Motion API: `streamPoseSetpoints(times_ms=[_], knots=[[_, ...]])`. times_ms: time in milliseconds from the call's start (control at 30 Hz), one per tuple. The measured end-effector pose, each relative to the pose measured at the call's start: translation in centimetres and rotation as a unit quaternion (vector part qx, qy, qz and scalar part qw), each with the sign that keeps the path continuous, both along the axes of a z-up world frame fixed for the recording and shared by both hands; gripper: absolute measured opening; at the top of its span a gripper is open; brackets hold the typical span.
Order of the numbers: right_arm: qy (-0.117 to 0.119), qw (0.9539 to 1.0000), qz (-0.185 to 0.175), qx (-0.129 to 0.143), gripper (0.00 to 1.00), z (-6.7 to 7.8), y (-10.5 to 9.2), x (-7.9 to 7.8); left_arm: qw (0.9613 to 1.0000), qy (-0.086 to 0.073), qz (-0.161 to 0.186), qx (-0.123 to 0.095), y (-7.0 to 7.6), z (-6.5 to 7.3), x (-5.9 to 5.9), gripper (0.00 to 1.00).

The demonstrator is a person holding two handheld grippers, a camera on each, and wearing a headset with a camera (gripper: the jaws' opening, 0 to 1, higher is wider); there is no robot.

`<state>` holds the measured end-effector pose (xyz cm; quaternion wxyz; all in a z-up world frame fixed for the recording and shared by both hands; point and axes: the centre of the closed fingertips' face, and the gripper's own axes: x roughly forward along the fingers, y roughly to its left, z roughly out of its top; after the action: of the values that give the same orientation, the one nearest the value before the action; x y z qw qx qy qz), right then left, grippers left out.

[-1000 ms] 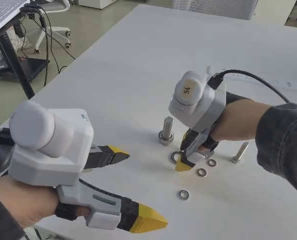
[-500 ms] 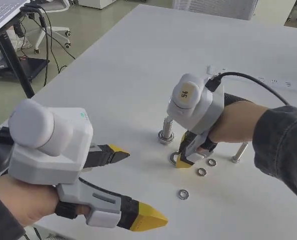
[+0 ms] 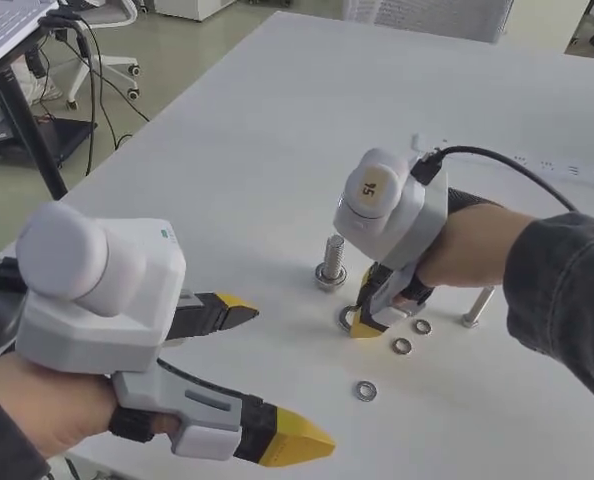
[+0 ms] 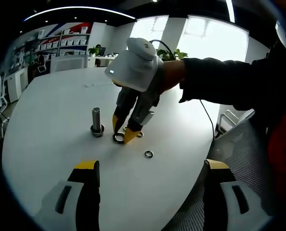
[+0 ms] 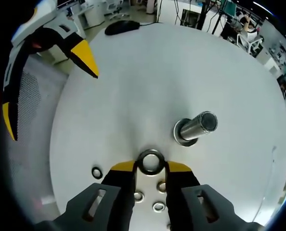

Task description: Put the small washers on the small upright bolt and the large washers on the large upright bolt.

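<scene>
One large washer (image 5: 150, 161) lies at lower centre of the right gripper view. It is framed by my right hand-held gripper (image 5: 151, 169), whose jaws are drawn narrow with a yellow tip against each side of the ring. The ring appears to rest flat on the worktop (image 5: 148, 82), not yet lifted.

Just above and to the right of it in that view stands the large upright bolt (image 5: 196, 127). A collar (image 3: 329, 280) sits at its foot; I cannot tell whether that is a seated washer or the bolt's own base. The small upright bolt (image 3: 477, 305) stands at right of centre in the head view, beyond my hand, its shank apparently bare. Three small washers (image 3: 403, 346) lie loose below centre in the head view, between the two bolts and toward the lower edge.

By my reading the task is at an early stage: one large washer is in the grasp, and all the small ones remain to be placed.

My left hand-held gripper (image 3: 289, 378) hovers at lower left of the head view, jaws wide and holding nothing.

Surface: plain white, matt. Room: an office, with a desk (image 3: 7, 30), cables (image 3: 87, 60) and a wheeled chair (image 3: 107, 20) at upper left, and a white power strip (image 3: 567, 168) at upper right.
</scene>
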<state>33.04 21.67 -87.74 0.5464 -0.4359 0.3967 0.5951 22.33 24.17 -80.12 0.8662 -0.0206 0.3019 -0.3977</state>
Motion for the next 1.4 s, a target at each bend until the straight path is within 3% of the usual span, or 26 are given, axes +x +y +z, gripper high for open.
streamPoseSetpoints(times_ms=[1400], knots=[[-0.004, 0.9998, -0.018, -0.001, 0.23, 0.11, -0.6, 0.25, 1.0, -0.002, -0.004, 0.001, -0.02, -0.01, 0.27, 0.89]])
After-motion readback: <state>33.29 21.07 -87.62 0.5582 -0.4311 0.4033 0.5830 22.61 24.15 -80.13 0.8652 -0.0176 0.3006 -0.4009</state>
